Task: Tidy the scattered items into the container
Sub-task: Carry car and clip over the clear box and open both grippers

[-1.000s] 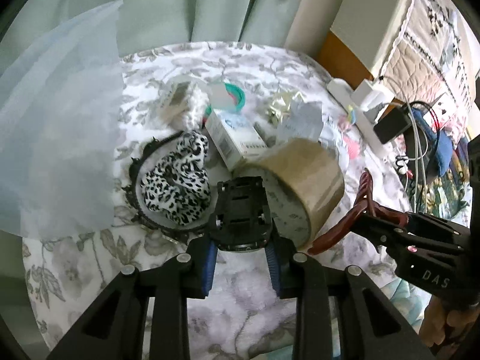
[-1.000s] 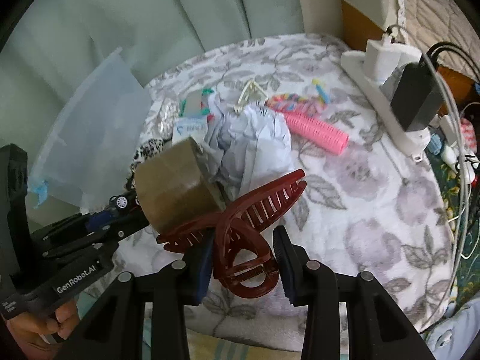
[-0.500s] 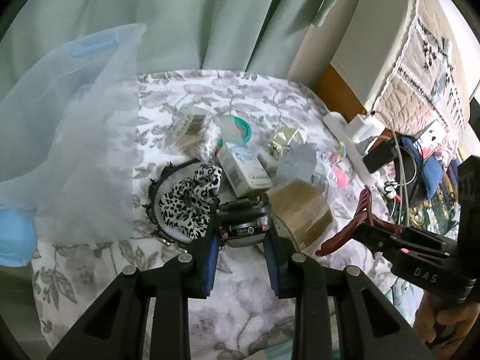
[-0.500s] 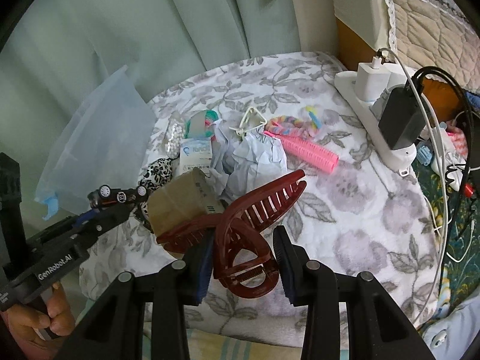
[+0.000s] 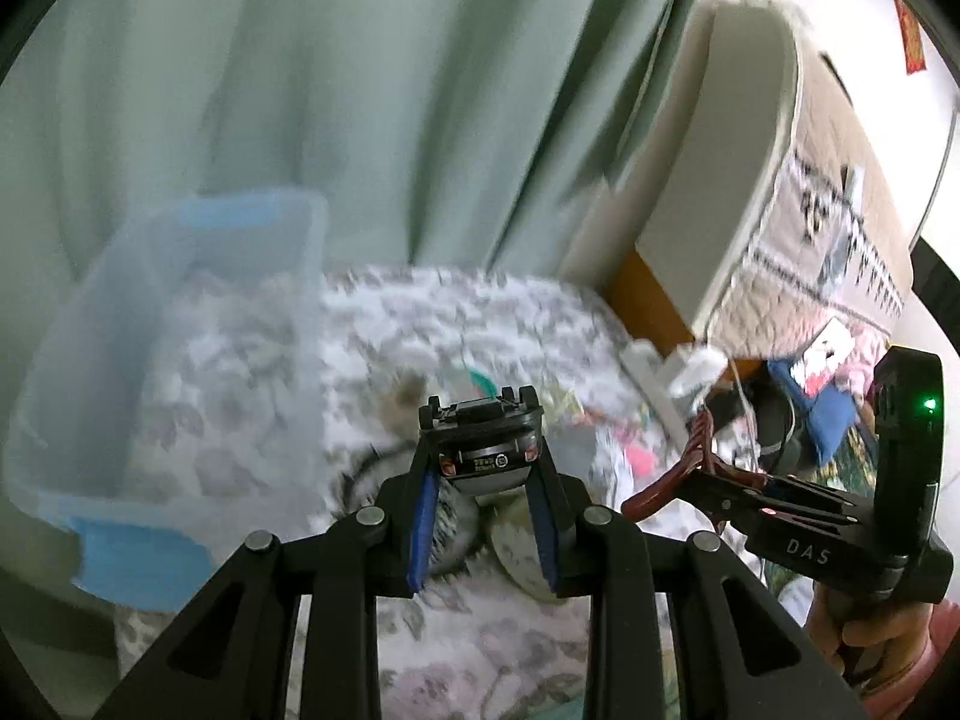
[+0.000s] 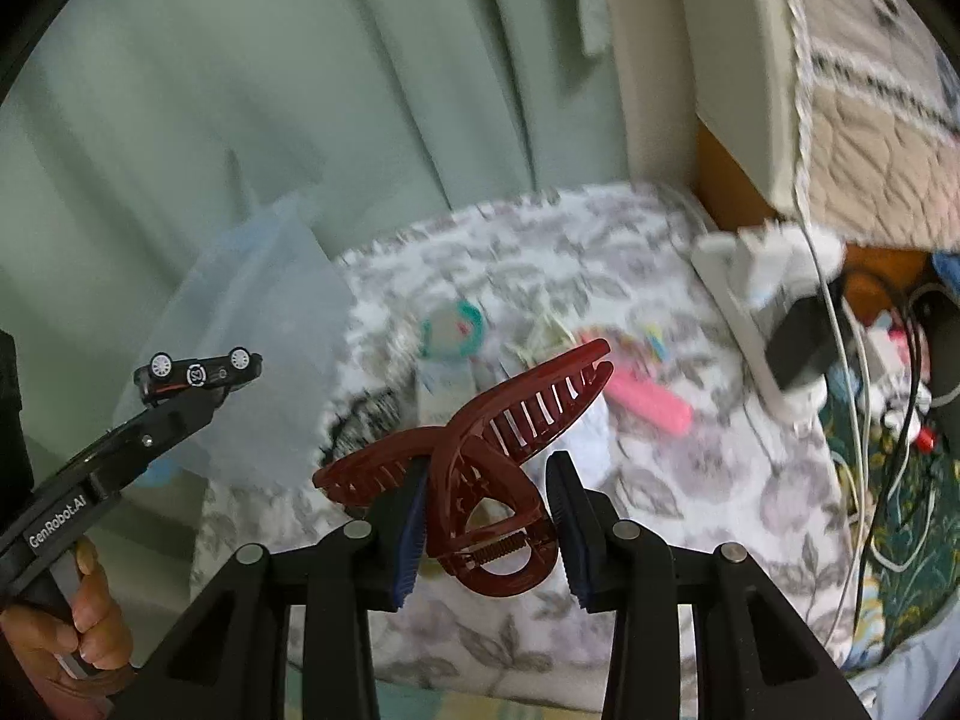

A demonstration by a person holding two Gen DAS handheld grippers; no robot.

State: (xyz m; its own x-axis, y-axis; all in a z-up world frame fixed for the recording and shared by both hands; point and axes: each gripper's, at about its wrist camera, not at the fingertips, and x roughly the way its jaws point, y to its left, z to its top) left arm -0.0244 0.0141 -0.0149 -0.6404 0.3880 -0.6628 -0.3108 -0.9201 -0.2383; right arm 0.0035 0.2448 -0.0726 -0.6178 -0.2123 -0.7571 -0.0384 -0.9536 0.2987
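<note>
In transit, off the floral cloth (image 6: 690,468):
- Black toy car (image 5: 480,444), clenched in left gripper (image 5: 483,516), raised just right of the container.
- Dark red claw hair clip (image 6: 480,480), clamped at its hinge in right gripper (image 6: 486,525), raised above the clutter.

Destination: translucent blue container (image 5: 198,240), left edge of cloth; appears empty, though blurred.

Outstanding on cloth: pink hair roller (image 6: 651,399), teal-rimmed round item (image 6: 450,327), leopard-print scrunchie, small box, others too blurred to name.

Progress, by estimate: early; nothing deposited yet.

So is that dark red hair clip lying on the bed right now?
No, the hair clip is pinched in the right gripper, lifted above the flowered bedspread.
</note>
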